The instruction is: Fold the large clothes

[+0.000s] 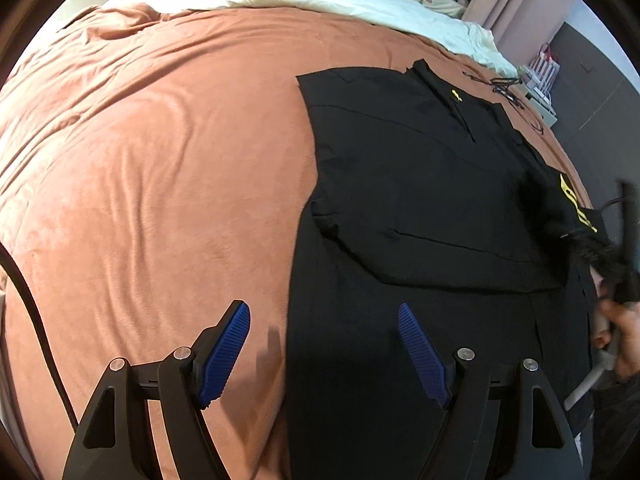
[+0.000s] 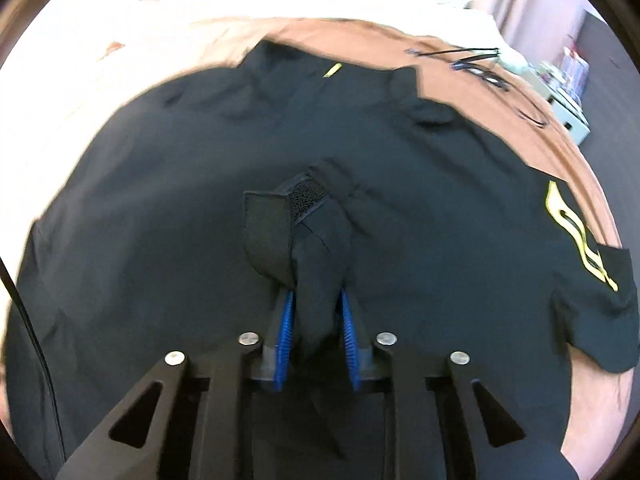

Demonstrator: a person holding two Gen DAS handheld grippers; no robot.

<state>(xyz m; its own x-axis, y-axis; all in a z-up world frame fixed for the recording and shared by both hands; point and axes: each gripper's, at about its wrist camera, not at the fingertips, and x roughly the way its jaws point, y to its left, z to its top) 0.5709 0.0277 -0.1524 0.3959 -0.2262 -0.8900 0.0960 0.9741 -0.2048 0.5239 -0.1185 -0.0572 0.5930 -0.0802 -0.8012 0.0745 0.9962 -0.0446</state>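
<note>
Black fabric fills most of both views: the jacket (image 1: 420,208) lies spread on the bed's rust-brown cover (image 1: 160,168), collar toward the top of the frame, yellow lettering (image 2: 576,236) on the sleeve at the right edge.

In the left wrist view, 1 sleeve already looks folded in across the chest (its lower edge runs across the body just above the middle of the frame), so the fold seems begun rather than finished. The garment remains long and wide; by my reading, the other side and the lengthwise folds are all left to do.

The right tool (image 2: 316,316) has its blue pads (image 2: 286,328) pinched on a bunch of the black cloth, with a cuff and its hook-and-loop tab (image 2: 306,196) standing up just beyond the tips in the centre of that view. That suggests the second sleeve, or a fold of it, is the piece in hand, though blur makes the exact part hard to tell.

The left tool (image 1: 324,344) stands wide, holding nothing, in the lower middle of its frame; its left pad hangs over the cover, its right over the jacket's hem area, straddling the garment's left edge. Whether it touches the cloth I cannot tell.

A hand (image 1: 620,340) gripping the other tool's handle shows at the right edge.
</note>
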